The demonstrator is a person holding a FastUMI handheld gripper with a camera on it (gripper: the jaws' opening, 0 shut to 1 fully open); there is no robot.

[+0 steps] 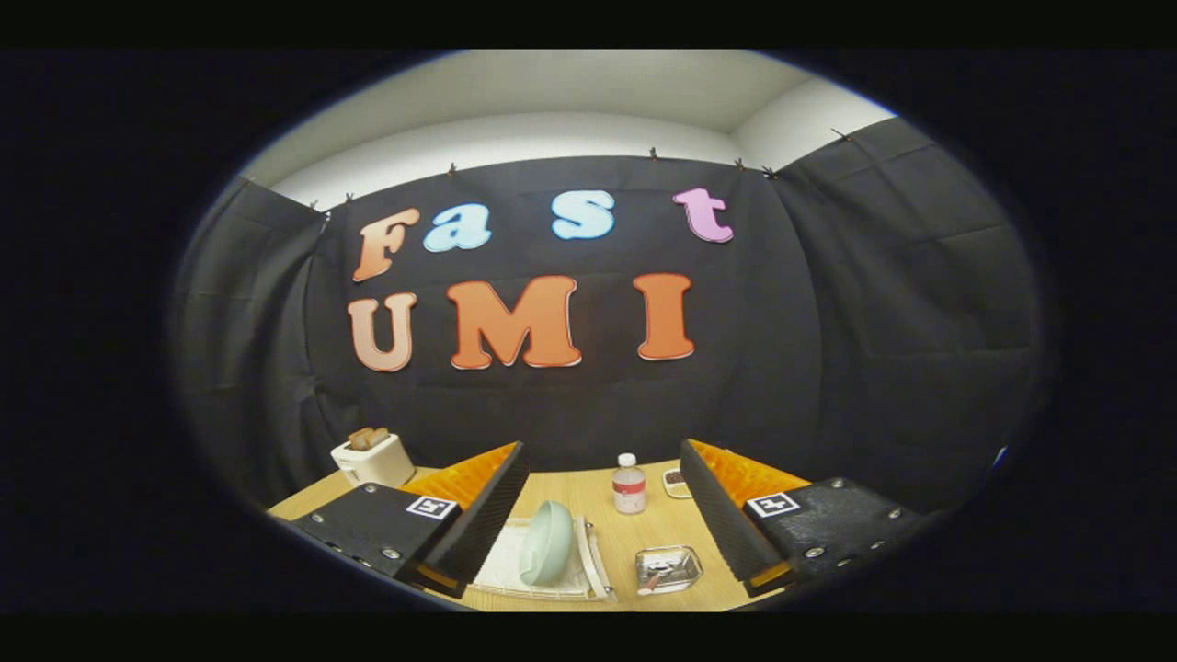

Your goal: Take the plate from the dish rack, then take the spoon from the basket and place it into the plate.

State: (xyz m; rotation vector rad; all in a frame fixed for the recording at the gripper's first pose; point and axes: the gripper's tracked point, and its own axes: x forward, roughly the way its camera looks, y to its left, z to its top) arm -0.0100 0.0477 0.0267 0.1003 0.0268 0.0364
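Observation:
A pale green plate [548, 542] stands on edge in a white dish rack [588, 563] on the wooden table, between my fingers and nearer the left one. To its right sits a small shiny metal basket [668, 568] with a spoon [655, 577] lying in it, close to the right finger. My gripper [602, 492] is open, held above the table, with nothing between its fingers.
A small clear bottle [629, 485] with a white cap stands beyond the basket. A little dish [677, 482] lies beside it. A white toaster [372, 457] with bread stands at the far left of the table. The black cloth wall closes the back.

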